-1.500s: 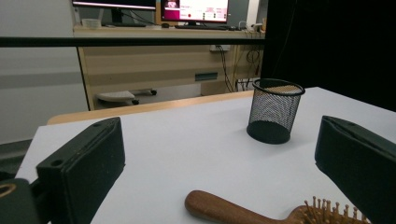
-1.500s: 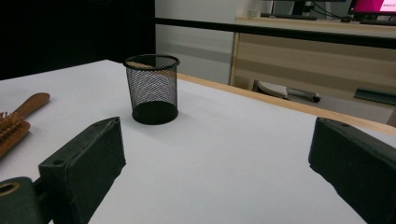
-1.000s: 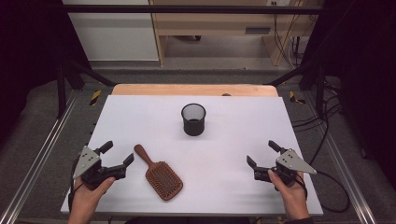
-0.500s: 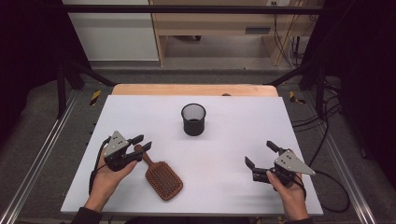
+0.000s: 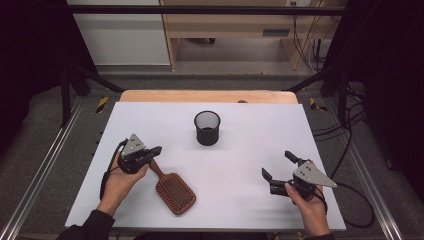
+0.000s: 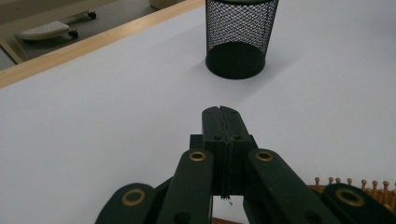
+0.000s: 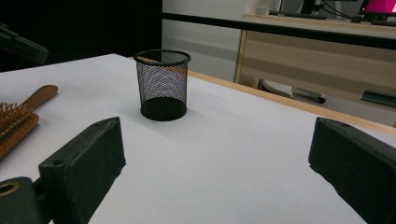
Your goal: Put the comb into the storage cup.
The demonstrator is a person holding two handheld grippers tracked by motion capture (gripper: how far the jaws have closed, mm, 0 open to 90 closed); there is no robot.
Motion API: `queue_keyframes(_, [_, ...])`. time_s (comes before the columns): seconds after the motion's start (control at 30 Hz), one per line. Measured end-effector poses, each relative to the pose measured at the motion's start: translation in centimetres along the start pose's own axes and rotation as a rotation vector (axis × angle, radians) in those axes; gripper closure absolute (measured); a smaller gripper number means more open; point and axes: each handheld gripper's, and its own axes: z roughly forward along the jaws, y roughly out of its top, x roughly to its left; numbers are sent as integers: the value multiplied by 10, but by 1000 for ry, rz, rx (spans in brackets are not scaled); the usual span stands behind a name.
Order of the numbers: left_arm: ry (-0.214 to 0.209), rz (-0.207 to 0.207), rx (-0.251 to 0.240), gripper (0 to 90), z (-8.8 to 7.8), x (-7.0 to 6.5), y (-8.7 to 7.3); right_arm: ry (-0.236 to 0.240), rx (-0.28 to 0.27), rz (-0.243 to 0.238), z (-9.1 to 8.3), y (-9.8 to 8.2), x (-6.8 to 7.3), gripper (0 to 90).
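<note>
A wooden paddle hairbrush (image 5: 175, 192) lies bristles up at the front left of the white table top (image 5: 250, 150), its handle pointing toward the far left. My left gripper (image 5: 157, 149) hovers right over the handle's end. Its jaws have just been closing and now meet flush, with nothing between them in the left gripper view (image 6: 220, 116); the bristles (image 6: 359, 184) peek in at the lower right. A black mesh cup (image 5: 207, 127) stands upright at mid-table, empty (image 6: 240, 37). My right gripper (image 5: 276, 165) rests open at the front right, facing the cup (image 7: 162, 84) and the brush (image 7: 18, 121).
A wooden strip (image 5: 207, 96) borders the table's far edge. Metal rails (image 5: 40, 170) run along both sides. Cables (image 5: 350, 150) trail off the right side. Bare white surface lies between the cup and the right gripper.
The left hand moved from the front left corner inward and to the right, up to the brush handle, and its jaws went from wide open to shut. The right gripper stayed put.
</note>
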Motion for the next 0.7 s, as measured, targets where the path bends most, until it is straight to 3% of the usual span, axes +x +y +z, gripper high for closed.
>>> queue_keyframes(0.2, [-12, 18, 100, 900, 15, 0, -3, 4, 6, -5, 2, 0, 1, 38])
queue_keyframes(0.33, [-16, 59, 174, 900, 25, -5, -8, 6, 9, -6, 2, 0, 1, 38])
queue_keyframes(0.5, [-34, 47, 201, 900, 27, -1, -11, 7, 4, 5, 3, 0, 1, 42])
queue_keyframes(0.7, [-47, 61, 266, 900, 31, 0, -18, 18, 12, -2, 5, -1, 3, 43])
